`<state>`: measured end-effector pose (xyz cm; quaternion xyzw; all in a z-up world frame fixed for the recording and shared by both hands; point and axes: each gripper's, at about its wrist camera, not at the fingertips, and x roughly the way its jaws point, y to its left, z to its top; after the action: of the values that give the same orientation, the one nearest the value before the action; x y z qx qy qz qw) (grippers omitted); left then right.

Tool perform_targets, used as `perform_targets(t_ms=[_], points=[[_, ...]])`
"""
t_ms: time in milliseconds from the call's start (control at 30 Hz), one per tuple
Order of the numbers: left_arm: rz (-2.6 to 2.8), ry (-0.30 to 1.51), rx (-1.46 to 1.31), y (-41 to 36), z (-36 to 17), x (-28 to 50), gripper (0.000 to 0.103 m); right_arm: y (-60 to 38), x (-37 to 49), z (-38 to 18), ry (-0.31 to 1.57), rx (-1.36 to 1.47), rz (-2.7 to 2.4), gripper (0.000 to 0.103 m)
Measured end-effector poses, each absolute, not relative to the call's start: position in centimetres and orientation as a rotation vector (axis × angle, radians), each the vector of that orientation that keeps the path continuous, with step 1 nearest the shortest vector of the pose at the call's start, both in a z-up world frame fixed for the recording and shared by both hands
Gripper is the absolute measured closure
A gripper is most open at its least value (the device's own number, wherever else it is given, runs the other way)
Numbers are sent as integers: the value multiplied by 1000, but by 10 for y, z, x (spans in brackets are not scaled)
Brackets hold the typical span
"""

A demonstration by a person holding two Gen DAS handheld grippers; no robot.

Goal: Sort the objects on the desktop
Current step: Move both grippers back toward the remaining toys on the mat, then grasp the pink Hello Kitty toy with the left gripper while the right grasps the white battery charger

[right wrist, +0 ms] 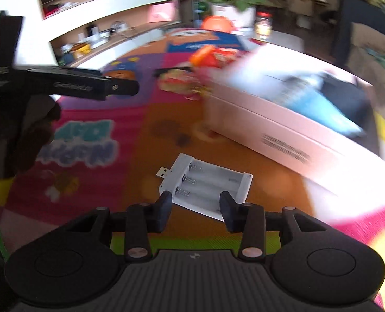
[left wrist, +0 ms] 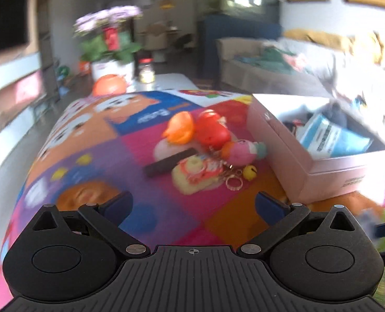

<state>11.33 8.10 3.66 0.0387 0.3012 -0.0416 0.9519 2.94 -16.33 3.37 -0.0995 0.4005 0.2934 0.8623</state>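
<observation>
1. We look down past the right gripper [right wrist: 195,209] at a white battery charger [right wrist: 207,186] lying flat on the orange patch of the colourful play mat [right wrist: 93,140]. Its long axis runs diagonally from far left to near right, with the USB plug [right wrist: 163,173] poking out at the far-left end and the three open battery bays facing up.
2. The right gripper's fingers stand apart, one on each side of the charger's near end; whether the pads touch it we cannot tell.
3. Just right of the charger and farther away sits the open pink box [right wrist: 278,132], with a blue packet [right wrist: 322,104] inside, all smeared by blur.
4. On the left we see the left gripper [right wrist: 119,87] from the side as a dark bar pointing right above the mat, held in a gloved hand [right wrist: 23,135].
5. From the left wrist camera, the left gripper [left wrist: 192,202] hovers above the mat with its jaws spread wide and nothing between them.
6. Beyond it lies a pile of small toys [left wrist: 205,150]: orange and red figures, a pink one, a dark stick [left wrist: 169,162], a key ring [left wrist: 234,182], and a yellow bell [left wrist: 249,173], all just left of the pink box [left wrist: 296,161].
</observation>
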Motion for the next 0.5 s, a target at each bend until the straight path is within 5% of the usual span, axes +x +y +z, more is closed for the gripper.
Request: perform_targets(t_ms=[233, 333, 500], points=[[-125, 732, 118, 65, 13, 182, 20, -210, 18, 42, 780, -109, 485, 39], [-102, 736, 104, 64, 10, 183, 38, -216, 20, 40, 768, -92, 445, 31], [-112, 723, 127, 57, 20, 141, 38, -215, 29, 31, 768, -77, 414, 18]])
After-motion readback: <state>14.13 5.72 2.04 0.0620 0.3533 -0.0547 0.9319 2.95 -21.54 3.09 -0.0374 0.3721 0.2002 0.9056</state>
